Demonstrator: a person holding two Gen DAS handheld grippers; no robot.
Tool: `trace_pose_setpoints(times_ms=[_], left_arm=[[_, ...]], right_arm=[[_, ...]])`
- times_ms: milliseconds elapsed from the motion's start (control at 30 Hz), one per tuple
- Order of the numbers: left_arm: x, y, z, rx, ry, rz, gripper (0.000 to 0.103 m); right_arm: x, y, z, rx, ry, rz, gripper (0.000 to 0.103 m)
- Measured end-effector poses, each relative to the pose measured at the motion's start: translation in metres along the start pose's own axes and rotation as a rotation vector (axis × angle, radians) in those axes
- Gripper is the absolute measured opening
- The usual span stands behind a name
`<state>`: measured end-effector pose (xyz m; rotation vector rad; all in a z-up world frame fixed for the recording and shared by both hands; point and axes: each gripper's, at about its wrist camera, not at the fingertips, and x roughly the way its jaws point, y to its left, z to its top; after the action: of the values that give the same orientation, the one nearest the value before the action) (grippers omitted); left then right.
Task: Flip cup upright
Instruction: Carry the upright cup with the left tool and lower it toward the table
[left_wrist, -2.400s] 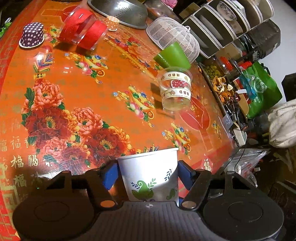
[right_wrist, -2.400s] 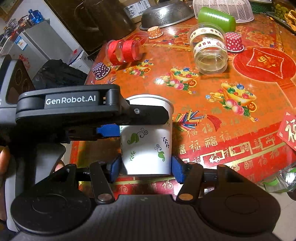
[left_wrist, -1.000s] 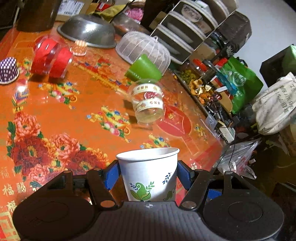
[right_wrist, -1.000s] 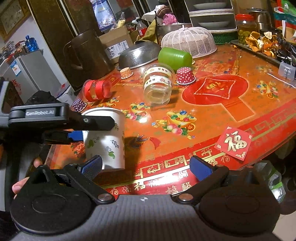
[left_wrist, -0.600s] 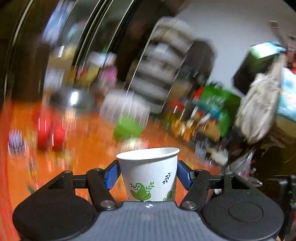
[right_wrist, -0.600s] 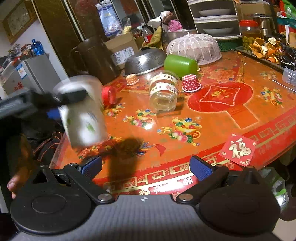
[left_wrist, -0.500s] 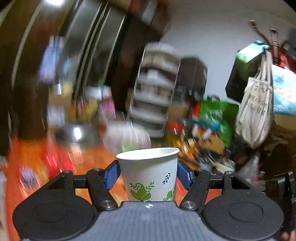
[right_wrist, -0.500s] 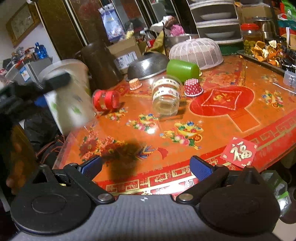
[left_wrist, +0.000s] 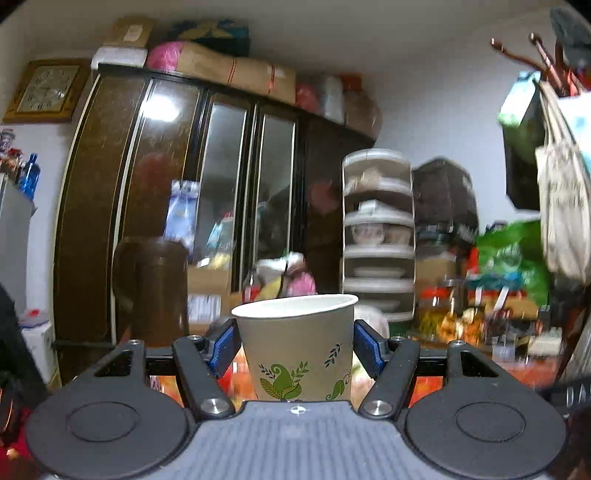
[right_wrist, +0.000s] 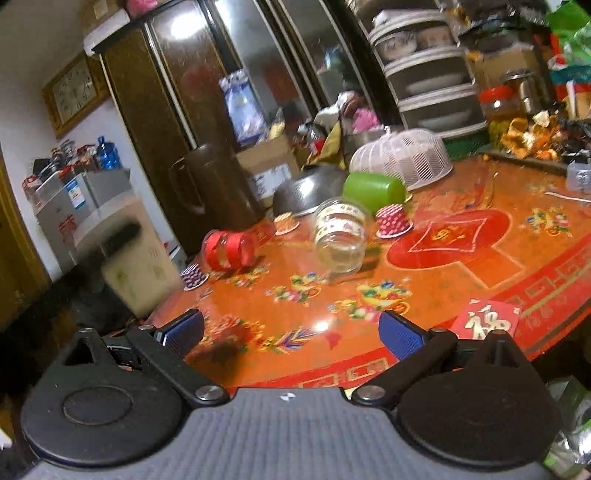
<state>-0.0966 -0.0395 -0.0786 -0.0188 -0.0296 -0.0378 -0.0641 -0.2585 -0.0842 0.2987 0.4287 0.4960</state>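
Observation:
My left gripper (left_wrist: 295, 345) is shut on a white paper cup (left_wrist: 297, 354) with green leaf prints. Its blue pads press both sides and its rim faces away from the camera. The left camera looks level at the room, not down at the table. In the right wrist view the same cup (right_wrist: 136, 273) shows blurred at the left, held in the air off the table's left edge. My right gripper (right_wrist: 290, 330) is open and empty over the near edge of the orange table (right_wrist: 461, 273).
On the table lie a clear jar (right_wrist: 340, 236), a green cup (right_wrist: 373, 190) on its side, a red jar (right_wrist: 229, 249), small cupcake cups (right_wrist: 393, 221), a metal colander (right_wrist: 306, 194), a white mesh cover (right_wrist: 400, 157) and a red card (right_wrist: 487, 319). A dark cabinet (left_wrist: 177, 206) stands behind.
My left gripper has lifted the cup off the table and tipped its view up from the tabletop to the room. My right gripper let go of the cup, opened and drew back.

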Motion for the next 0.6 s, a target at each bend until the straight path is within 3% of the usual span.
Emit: trace_pose_setpoints(times_ms=[133, 267, 600], left_arm=[[0.003, -0.011, -0.019, 0.035, 0.016, 0.053, 0.067], [-0.009, -0.011, -0.039, 0.042, -0.024, 0.101, 0.067], [-0.012, -0.031, -0.055, 0.085, -0.029, 0.054, 0.067]], right_arm=[[0.000, -0.001, -0.009, -0.026, -0.023, -0.011, 0.102], [-0.011, -0.006, -0.013, -0.001, -0.052, -0.013, 0.102], [-0.024, -0.013, -0.020, 0.024, -0.081, -0.019, 0.102]])
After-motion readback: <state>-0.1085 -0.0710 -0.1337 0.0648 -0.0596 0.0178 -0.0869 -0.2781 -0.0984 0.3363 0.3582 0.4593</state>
